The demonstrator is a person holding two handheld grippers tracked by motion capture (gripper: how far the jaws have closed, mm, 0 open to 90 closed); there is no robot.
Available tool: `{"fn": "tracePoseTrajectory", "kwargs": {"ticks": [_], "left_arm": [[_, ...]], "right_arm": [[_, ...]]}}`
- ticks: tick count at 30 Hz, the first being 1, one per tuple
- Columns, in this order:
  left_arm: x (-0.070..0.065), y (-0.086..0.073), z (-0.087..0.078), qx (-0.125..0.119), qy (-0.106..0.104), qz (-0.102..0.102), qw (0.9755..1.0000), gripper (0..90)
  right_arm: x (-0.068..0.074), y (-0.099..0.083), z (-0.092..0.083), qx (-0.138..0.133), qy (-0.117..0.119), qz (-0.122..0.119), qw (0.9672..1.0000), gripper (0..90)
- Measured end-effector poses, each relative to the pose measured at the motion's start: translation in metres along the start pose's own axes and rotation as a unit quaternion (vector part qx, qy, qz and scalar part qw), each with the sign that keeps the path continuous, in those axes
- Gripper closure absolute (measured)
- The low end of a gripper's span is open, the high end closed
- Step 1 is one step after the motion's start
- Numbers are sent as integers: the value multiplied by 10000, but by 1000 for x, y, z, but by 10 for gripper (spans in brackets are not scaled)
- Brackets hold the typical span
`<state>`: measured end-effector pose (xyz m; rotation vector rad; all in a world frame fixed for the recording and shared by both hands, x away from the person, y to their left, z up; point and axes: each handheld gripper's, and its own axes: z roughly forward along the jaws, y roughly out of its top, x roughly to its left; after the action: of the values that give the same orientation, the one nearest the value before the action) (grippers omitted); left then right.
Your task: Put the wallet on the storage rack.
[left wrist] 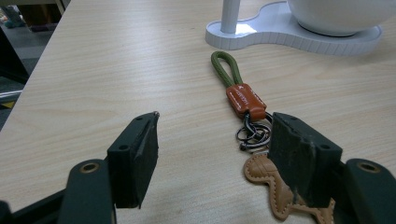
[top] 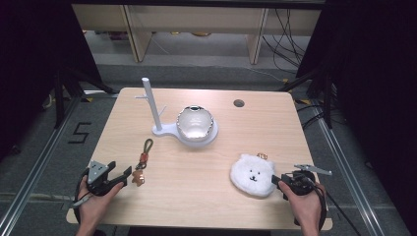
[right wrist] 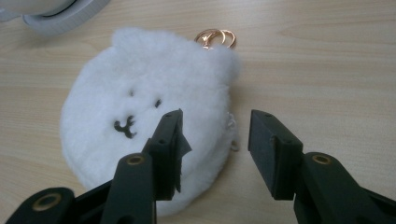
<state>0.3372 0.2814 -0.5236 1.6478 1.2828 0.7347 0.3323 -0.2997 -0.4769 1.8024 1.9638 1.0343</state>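
On the table's (top: 196, 196) right-front, white plush bear pouch (top: 253, 174) lies flat, gold ring (right wrist: 215, 37) at top; right gripper (right wrist: 215, 144) spread wide, one jaw over pouch edge. Front-left, keychain (left wrist: 243, 100) w/ green loop lies just beside the spread left gripper (left wrist: 212, 154).

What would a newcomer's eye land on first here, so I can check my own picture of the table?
Likely the fluffy white bear-face pouch at the near right of the table, just ahead of the open right gripper. Next, the shiny round bowl on the white stand with its upright post, mid-table. Then the keychain with its green loop, by the open left gripper.
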Motion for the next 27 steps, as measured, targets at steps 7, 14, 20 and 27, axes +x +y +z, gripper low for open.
{"fn": "tracePoseTrajectory", "kwargs": {"ticks": [7, 14, 20, 27], "left_arm": [[0, 0, 0, -27, -28, 6, 10000, 323], [0, 0, 0, 9, 8, -10, 10000, 324], [-1, 0, 0, 15, 6, 21, 10000, 328], [0, 0, 1, -18, -15, -5, 10000, 329]], "right_arm": [[4, 20, 4, 727, -80, 86, 9973, 504], [0, 40, 19, 1634, 88, -354, 9859, 457], [2, 51, 30, 1739, 147, -442, 9837, 435], [1, 58, 42, 1927, 25, -528, 9798, 432]]}}
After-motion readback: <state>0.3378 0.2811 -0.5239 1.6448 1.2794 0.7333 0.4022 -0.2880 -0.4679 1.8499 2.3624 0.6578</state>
